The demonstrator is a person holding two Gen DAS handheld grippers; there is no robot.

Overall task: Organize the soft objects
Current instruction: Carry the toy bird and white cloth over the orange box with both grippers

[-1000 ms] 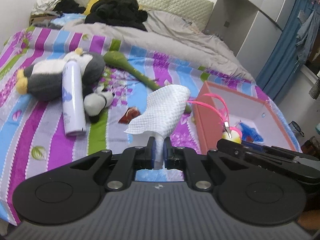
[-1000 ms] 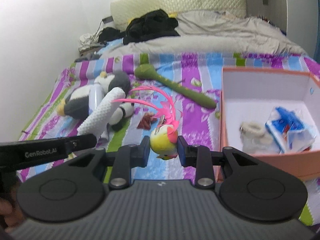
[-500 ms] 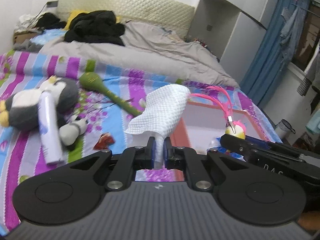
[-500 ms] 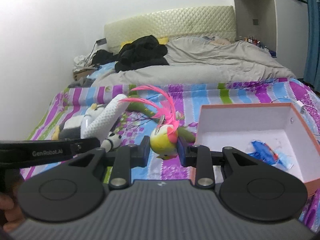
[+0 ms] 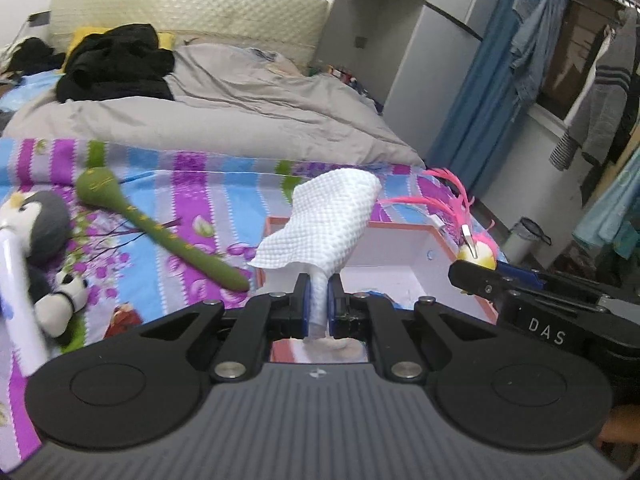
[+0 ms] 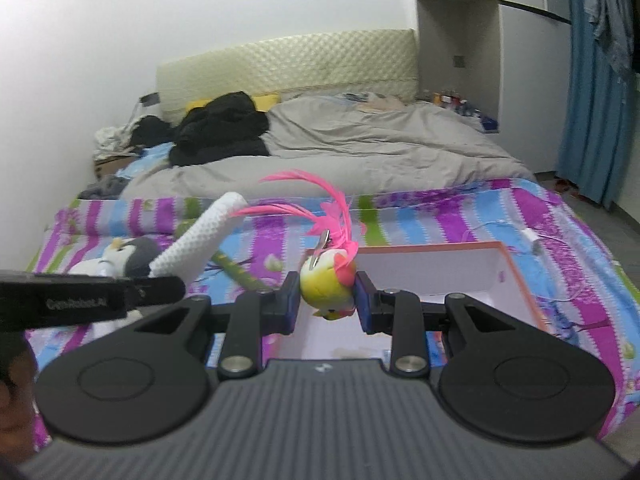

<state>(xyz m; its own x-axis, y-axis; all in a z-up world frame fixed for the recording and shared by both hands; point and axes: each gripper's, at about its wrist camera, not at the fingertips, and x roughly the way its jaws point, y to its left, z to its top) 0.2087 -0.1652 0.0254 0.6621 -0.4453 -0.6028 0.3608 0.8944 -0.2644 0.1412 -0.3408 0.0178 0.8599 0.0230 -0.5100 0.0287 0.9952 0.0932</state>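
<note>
1. White, dimpled cloth (image 5: 324, 216): one piece, rolled to a narrow neck, clamped between the blue pads of the left gripper (image 5: 318, 300). Jaws nearly together on that neck; the broad end flares up and leftward over the box (image 5: 416, 252).
2. Left view, counts: one box, orange outside, white inside, open-topped, rectangular, lying on the striped sheet (image 5: 192, 184). One green stick (image 5: 160, 232), long, round-headed, left of the box. One grey-and-white plush penguin (image 5: 44, 224) at the left edge, one small panda plush (image 5: 66, 304) just below it, one white spray can (image 5: 16, 300) lying across them, blurred. One small reddish wrapper (image 5: 122, 318) near the panda.
3. Same view, right side: the right gripper (image 5: 476, 264) comes in side-on, holding one bird toy (image 5: 478, 250), yellow, round, with pink feathers.
4. Background: one grey duvet (image 5: 240, 112), crumpled; one black heap of clothes (image 5: 116, 64) by the quilted headboard (image 5: 188, 12).
5. Right view: right gripper (image 6: 328, 300) closed on the bird toy (image 6: 326, 284); both pads press its soft yellow body, feathers fanning up and left. It hangs above the box's (image 6: 520, 280) near left part.
6. Same view: left gripper (image 6: 172, 286) enters from the left with the cloth (image 6: 200, 240) angled up as a tube. Penguin (image 6: 128, 256) behind it. Stick (image 6: 236, 272) partly hidden. One white cable (image 6: 528, 236) on the sheet (image 6: 440, 216) beyond the box.
</note>
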